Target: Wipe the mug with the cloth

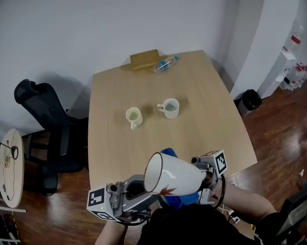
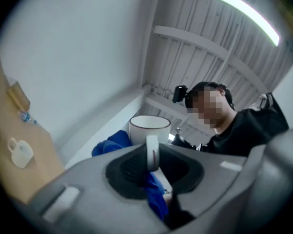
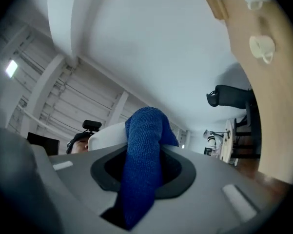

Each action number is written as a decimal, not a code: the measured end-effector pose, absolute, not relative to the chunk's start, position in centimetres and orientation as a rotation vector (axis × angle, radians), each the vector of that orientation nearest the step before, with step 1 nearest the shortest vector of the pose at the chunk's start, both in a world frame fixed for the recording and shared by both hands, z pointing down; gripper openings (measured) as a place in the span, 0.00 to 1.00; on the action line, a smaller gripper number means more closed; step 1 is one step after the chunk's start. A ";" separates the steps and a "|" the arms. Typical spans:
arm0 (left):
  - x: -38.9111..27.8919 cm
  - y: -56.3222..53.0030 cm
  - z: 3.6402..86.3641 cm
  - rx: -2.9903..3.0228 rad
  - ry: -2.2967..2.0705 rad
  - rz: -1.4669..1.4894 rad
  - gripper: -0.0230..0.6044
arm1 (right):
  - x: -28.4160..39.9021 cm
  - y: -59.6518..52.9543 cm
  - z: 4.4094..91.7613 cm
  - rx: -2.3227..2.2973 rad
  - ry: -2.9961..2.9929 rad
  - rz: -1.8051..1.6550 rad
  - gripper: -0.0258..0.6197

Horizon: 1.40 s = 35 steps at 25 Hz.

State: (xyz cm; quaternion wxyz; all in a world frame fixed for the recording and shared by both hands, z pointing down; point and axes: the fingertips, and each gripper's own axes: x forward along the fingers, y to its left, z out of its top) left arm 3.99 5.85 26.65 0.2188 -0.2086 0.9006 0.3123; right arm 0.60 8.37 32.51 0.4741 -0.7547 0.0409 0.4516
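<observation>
We get an evenly bright, sharp head view, with the office chair point(image 1: 43, 121) throwing a soft shadow on the white wall point(image 1: 143, 19) behind it. Both gripper views bend hard at the edges and fall to black corners. A ceiling light strip point(image 2: 246, 13) glares in the left one, and the blue cloth point(image 3: 141, 160) shows its weave crisply in the right one.

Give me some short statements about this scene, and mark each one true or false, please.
1. The left gripper holds the large white mug by its handle. True.
2. The right gripper is empty. False: it is shut on the blue cloth.
3. Two small mugs stand on the table. True.
4. The plastic bottle stands upright. False: it lies on its side near the wooden block.
</observation>
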 end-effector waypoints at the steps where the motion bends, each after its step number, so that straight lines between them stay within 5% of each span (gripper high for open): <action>1: 4.0 5.9 26.6 -0.572 2.477 0.870 0.14 | 0.9 8.2 32.4 -1.827 0.117 1.130 0.21; 11: 5.3 12.0 28.1 -0.072 2.388 1.044 0.14 | -10.4 11.6 31.8 -2.198 -1.083 0.971 0.21; 18: 4.8 12.6 28.7 -0.078 2.109 1.285 0.14 | -5.3 9.3 24.5 -2.687 -1.584 0.745 0.21; 35: 3.6 11.0 30.8 -0.065 2.182 1.328 0.14 | -8.6 11.1 30.0 -2.281 -1.417 0.890 0.21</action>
